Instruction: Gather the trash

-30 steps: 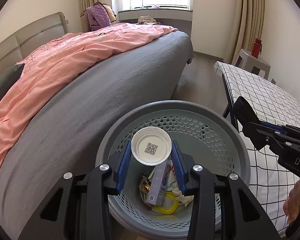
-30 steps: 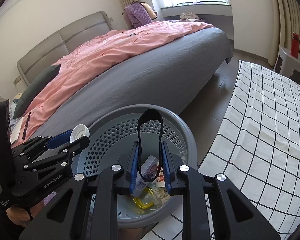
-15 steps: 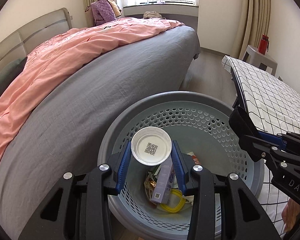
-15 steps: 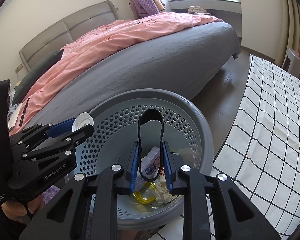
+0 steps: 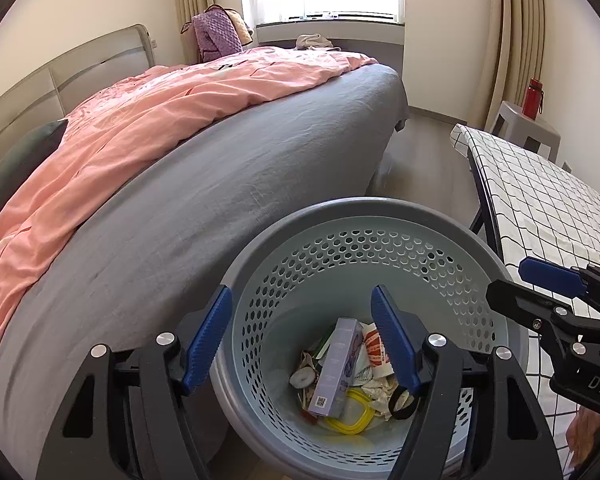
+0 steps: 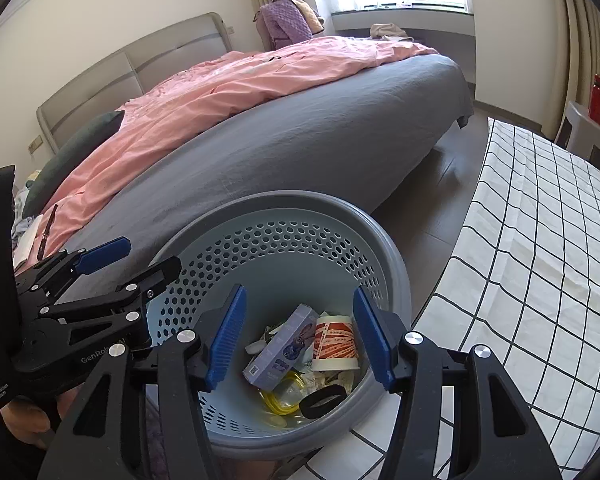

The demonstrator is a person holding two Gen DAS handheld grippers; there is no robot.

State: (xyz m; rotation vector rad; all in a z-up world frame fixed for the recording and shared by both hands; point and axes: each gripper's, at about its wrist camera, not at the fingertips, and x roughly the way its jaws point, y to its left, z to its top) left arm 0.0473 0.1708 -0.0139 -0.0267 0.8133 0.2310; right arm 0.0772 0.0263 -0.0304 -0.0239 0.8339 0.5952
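Note:
A grey perforated basket (image 5: 360,208) (image 6: 300,200) stands below both grippers. My left gripper (image 5: 300,300) (image 6: 144,258) hangs over it, its jaws opening with nothing between them. My right gripper (image 6: 299,296) (image 5: 512,280) is also above the basket, its jaws opening and empty too. On the basket floor lie a purple box (image 5: 336,368) (image 6: 282,350), a red-and-white paper cup (image 6: 334,344), a white round lid (image 5: 302,378), a black band (image 6: 322,398) (image 5: 402,398) and a yellow ring (image 5: 348,416).
A bed with a grey sheet (image 5: 220,184) and pink duvet (image 5: 160,108) runs along the basket's left. A table with a black-and-white checked cloth (image 6: 540,240) stands at the right. A red bottle (image 5: 533,98) sits on a stool beyond it.
Both grippers have opened. The white lid left the left jaws and the black band left the right jaws; both now lie in the basket.

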